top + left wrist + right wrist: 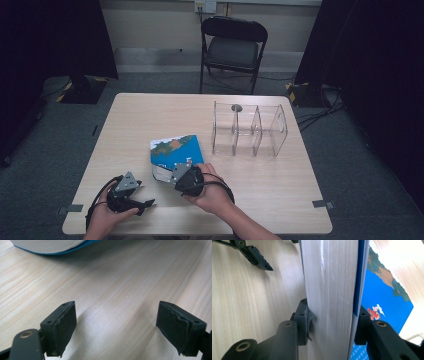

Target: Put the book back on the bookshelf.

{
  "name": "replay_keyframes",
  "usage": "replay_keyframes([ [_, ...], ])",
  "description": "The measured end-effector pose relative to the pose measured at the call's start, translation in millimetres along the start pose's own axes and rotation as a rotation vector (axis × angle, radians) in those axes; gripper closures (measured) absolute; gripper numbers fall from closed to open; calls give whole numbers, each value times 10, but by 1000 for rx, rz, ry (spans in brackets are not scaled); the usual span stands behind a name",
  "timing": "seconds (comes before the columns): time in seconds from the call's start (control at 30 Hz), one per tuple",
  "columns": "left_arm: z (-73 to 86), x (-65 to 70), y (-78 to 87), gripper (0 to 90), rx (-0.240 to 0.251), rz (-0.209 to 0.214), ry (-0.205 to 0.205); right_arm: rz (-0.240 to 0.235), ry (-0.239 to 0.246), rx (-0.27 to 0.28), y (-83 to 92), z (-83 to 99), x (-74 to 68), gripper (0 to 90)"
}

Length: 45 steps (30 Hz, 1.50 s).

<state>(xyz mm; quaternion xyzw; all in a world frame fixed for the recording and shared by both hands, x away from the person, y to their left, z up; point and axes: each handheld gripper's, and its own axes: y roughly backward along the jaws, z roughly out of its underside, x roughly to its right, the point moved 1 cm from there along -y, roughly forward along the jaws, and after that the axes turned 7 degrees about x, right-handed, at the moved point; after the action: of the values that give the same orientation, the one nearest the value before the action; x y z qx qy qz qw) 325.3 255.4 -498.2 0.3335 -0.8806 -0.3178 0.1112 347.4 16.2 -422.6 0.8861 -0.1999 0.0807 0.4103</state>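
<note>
Book (176, 150), thick and blue-covered, clamped by right gripper (332, 322); left gripper (116, 327) gapes wide.

Left gripper (116, 326), jaws wide apart, over pale wooden table (120, 282); blue-edged book (50, 246) at eleven o'clock.

A thick book (176, 152) with a blue cover printed in green and orange patches lies on the worktop (150, 115), near the middle and toward the near edge. Its pale page block faces the near edge, where the right claw (332, 322) clamps it, cover to underside.
</note>
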Motion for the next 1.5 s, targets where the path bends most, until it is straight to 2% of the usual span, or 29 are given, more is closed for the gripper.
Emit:
replay_keyframes([
  [0.07,19,14,-7,161,-4,8,17,-16,-11,-4,27,-25,37,584],
  [0.1,24,-1,-5,160,-12,3,-13,-22,-10,-7,34,-34,51,584],
  [0.13,35,8,-9,159,-14,7,0,-28,-17,-10,43,-46,60,584],
  [0.2,40,3,-8,159,-9,14,0,-44,-12,-22,54,-66,90,586],
  [0.3,48,-21,4,157,-5,6,-23,-49,-16,-26,76,-98,129,590],
  [0.33,56,-25,5,154,-4,10,-9,-53,-16,-35,95,-116,154,592],
  [0.37,58,-38,7,154,-6,12,-13,-64,-21,-35,112,-129,173,593],
  [0.4,72,-30,-1,151,6,16,12,-68,-24,-37,124,-138,189,594],
  [0.5,78,-46,5,150,8,17,3,-68,-22,-39,153,-166,217,601],
  [0.63,88,-46,-3,147,26,17,15,-75,-28,-43,201,-205,260,607],
  [0.67,89,-55,0,148,24,16,6,-80,-38,-43,224,-216,277,607],
  [0.7,88,-67,4,148,21,11,-5,-82,-27,-42,230,-221,291,608],
  [0.8,93,-66,0,147,37,9,7,-85,-28,-47,237,-229,296,609],
  [1.03,120,-89,-10,129,65,5,3,-103,-44,-62,262,-281,337,610],
  [1.5,127,-127,-9,110,65,20,1,-136,-69,-72,387,-350,417,615],
])
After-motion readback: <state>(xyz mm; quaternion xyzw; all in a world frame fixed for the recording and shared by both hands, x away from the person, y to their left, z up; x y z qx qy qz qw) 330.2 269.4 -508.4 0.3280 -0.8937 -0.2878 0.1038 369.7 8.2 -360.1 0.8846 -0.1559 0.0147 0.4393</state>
